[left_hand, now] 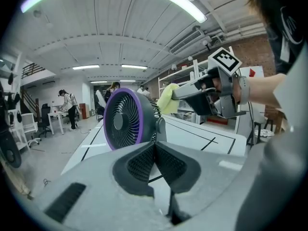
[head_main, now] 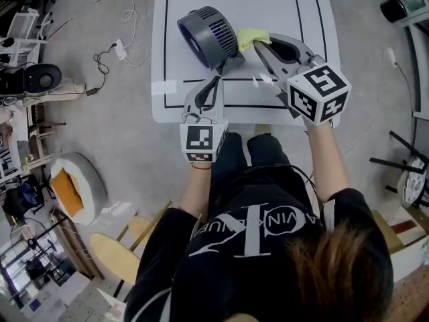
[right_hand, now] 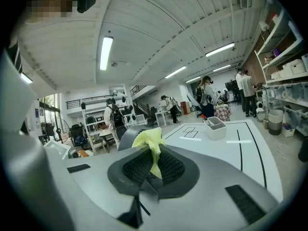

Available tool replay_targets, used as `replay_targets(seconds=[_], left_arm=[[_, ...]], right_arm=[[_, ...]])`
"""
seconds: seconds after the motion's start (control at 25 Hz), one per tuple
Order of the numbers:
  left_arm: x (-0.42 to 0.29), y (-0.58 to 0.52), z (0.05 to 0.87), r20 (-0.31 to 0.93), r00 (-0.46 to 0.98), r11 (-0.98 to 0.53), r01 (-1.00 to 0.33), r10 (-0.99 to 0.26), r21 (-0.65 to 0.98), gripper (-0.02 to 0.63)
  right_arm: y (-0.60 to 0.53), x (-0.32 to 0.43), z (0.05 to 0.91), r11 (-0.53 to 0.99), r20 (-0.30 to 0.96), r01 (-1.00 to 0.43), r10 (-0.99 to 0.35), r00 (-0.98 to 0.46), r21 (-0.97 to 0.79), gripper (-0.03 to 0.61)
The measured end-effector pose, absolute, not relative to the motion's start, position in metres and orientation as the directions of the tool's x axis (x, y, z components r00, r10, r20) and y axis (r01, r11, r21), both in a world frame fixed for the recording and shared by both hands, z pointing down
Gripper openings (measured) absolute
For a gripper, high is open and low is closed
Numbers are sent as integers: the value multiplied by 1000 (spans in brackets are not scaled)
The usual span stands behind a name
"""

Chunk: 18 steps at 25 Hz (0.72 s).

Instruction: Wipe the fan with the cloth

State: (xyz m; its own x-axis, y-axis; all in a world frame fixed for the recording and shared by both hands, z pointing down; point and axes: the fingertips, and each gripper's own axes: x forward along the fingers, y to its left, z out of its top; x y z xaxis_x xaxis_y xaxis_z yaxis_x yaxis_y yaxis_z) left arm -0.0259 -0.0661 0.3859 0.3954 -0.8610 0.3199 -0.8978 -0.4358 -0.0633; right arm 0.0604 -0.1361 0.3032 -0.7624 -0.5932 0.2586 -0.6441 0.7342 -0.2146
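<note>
Left gripper (head_main: 226, 66): jaws pressed together, tips right at the purple-rimmed fan (head_main: 203, 29). Right gripper (head_main: 260, 47): clamped on yellow cloth (head_main: 249, 39), touching the fan. White table (head_main: 268, 5).

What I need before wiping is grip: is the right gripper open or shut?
Shut: the right gripper pinches the yellow cloth between its pads.

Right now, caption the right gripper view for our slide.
Right tongs shut on yellow cloth, with the fan behind.
</note>
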Motion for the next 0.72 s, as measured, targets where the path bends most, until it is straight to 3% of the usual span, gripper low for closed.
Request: replay_targets(seconds=[0.72], left_arm=[[-114, -72, 288, 114, 356, -364, -930, -927, -53, 11]], right_arm=[[-79, 88, 265, 623, 235, -776, -743, -626, -97, 26]])
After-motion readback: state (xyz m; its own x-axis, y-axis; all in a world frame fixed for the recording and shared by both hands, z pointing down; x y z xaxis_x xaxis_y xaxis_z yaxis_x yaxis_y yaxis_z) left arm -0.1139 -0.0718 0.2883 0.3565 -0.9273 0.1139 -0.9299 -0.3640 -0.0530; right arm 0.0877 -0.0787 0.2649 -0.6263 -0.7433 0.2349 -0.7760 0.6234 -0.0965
